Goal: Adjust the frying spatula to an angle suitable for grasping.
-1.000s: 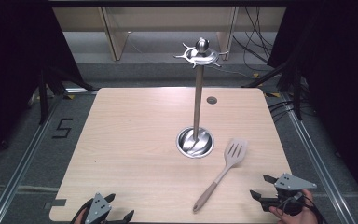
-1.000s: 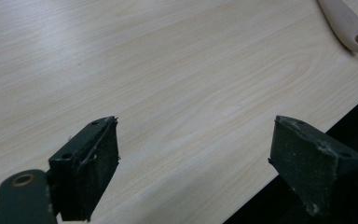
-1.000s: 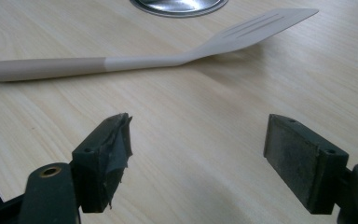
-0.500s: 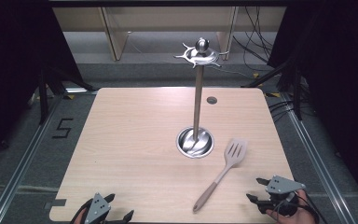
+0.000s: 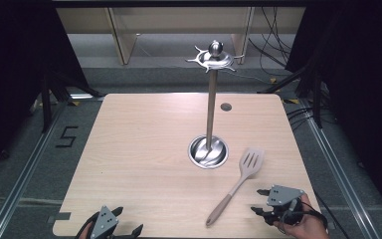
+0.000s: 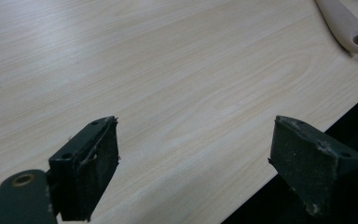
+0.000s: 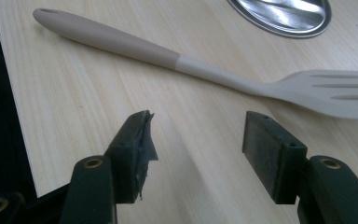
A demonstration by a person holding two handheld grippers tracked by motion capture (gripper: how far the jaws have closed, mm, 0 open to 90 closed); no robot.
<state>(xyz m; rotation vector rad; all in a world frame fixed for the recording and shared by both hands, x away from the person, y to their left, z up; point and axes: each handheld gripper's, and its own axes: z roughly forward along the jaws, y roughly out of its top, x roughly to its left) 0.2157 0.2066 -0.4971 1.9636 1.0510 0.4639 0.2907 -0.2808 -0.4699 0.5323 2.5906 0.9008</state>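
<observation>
Spatula point(image 5: 235, 187) flat on counter point(image 5: 144, 149), beside stand point(image 5: 209, 149); right gripper point(image 5: 261, 201) near handle, left gripper point(image 5: 129, 226) at edge (fingers point(image 7: 274, 151) apart on both).

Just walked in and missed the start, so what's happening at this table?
A person holds a gripper in each hand at the near edge of a wooden table. Nothing is grasped. The right gripper is open, low beside the handle of a beige slotted spatula lying flat. The left gripper is open at the near left edge. A metal utensil stand with bare hooks stands upright mid-table.
</observation>
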